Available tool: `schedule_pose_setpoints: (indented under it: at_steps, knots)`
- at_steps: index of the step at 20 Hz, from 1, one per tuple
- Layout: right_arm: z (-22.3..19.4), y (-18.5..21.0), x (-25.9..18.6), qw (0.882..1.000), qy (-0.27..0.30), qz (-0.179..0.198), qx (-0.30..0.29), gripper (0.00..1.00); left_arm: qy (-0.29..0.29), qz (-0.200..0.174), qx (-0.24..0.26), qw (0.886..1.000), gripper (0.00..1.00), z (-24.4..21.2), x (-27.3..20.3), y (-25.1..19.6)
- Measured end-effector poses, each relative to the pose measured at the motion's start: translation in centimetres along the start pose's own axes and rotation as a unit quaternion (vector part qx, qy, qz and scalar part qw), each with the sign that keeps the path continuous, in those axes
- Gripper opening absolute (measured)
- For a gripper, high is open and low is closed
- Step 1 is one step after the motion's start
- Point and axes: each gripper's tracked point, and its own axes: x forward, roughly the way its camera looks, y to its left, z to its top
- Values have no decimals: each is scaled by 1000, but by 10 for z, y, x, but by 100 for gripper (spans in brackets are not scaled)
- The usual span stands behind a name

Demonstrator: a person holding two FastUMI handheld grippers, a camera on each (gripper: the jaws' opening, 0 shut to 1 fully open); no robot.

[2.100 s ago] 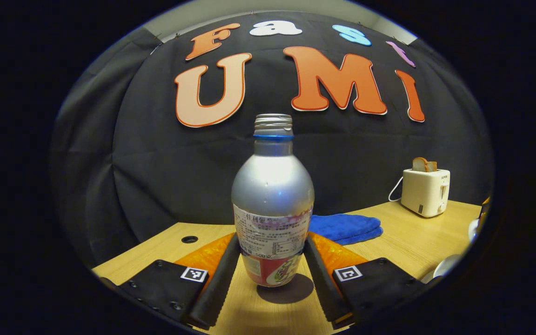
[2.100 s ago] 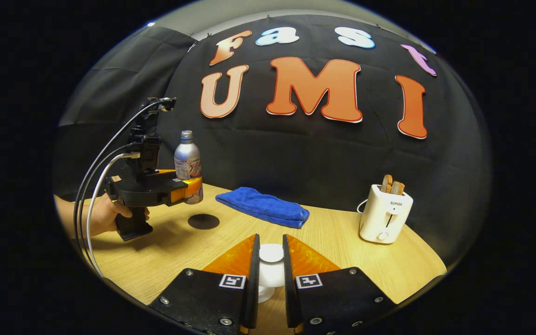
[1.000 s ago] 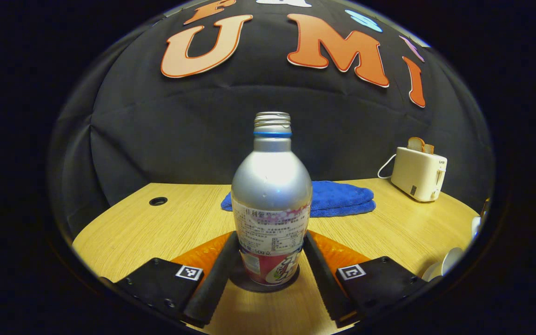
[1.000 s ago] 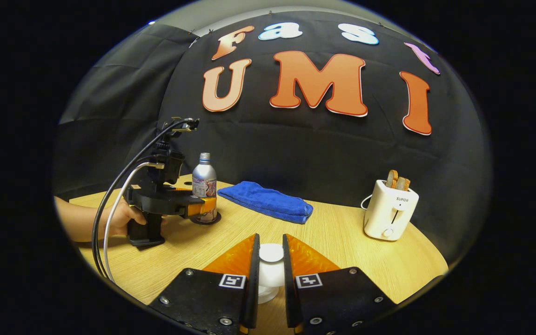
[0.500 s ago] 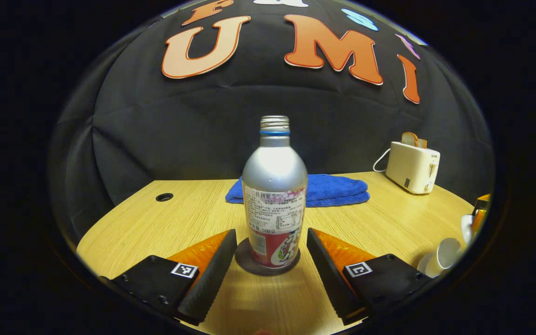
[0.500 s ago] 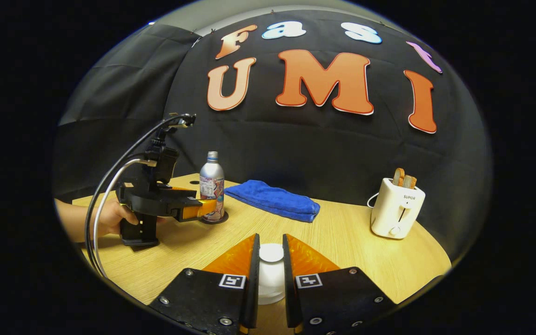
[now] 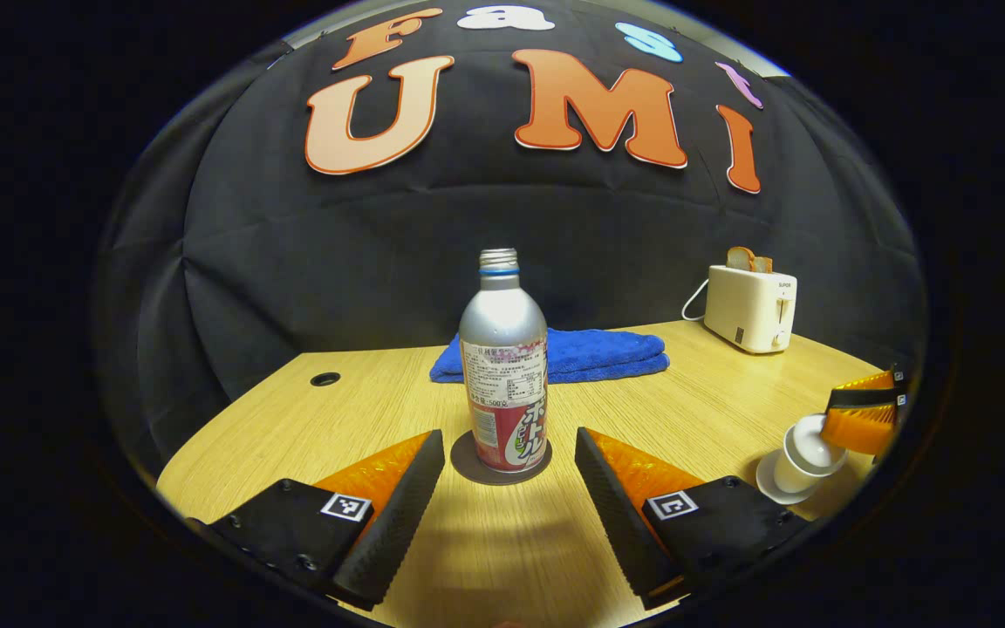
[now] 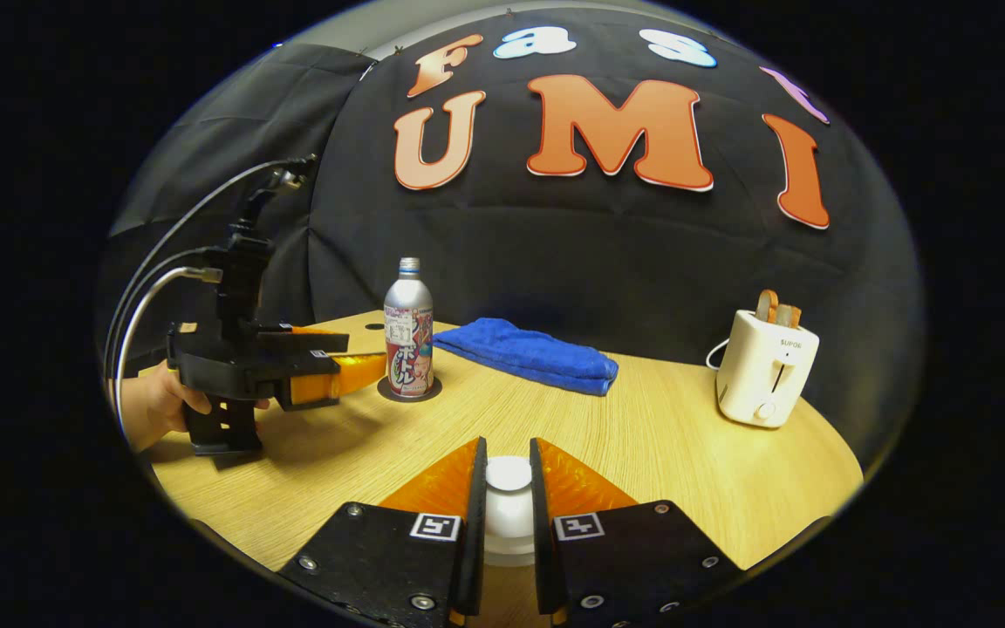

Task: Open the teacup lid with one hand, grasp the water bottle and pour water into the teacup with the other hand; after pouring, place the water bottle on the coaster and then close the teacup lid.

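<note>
The silver water bottle (image 7: pixel 503 366) stands upright on the dark round coaster (image 7: pixel 468 462) in the left gripper view. My left gripper (image 7: pixel 509 443) is open, with one finger on each side of the bottle and short of it, touching nothing. The right gripper view shows the same bottle (image 8: pixel 408 336), the coaster (image 8: pixel 409 391) and the left gripper (image 8: pixel 354 371) held by a hand (image 8: pixel 149 401). My right gripper (image 8: pixel 509 475) is shut on the knob of the white teacup lid (image 8: pixel 509 474), directly over the white teacup (image 8: pixel 509 528). The teacup (image 7: pixel 799 458) sits on a saucer at the right of the left gripper view.
A folded blue towel (image 8: pixel 529 353) lies behind the bottle near the wall. A white toaster (image 8: pixel 764 366) with bread stands at the back right. The wooden table (image 8: pixel 642 445) has a cable hole (image 7: pixel 324 378) at the far left.
The left gripper set the bottle down on the coaster, opened and drew back from it. The right gripper kept hold of the lid and brought it over the teacup.
</note>
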Motion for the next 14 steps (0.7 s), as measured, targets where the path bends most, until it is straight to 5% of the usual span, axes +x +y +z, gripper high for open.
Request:
schedule_pose_setpoints:
  at_steps: [9,14]
  knots:
    - [-3,-5,1,1000,0,-10,-4,31,-25,3,-17,1000,99,10,-19,-3]
    - [30,-7,-11,998,-54,-19,-4,61,-69,17,-17,997,100,39,-44,1]
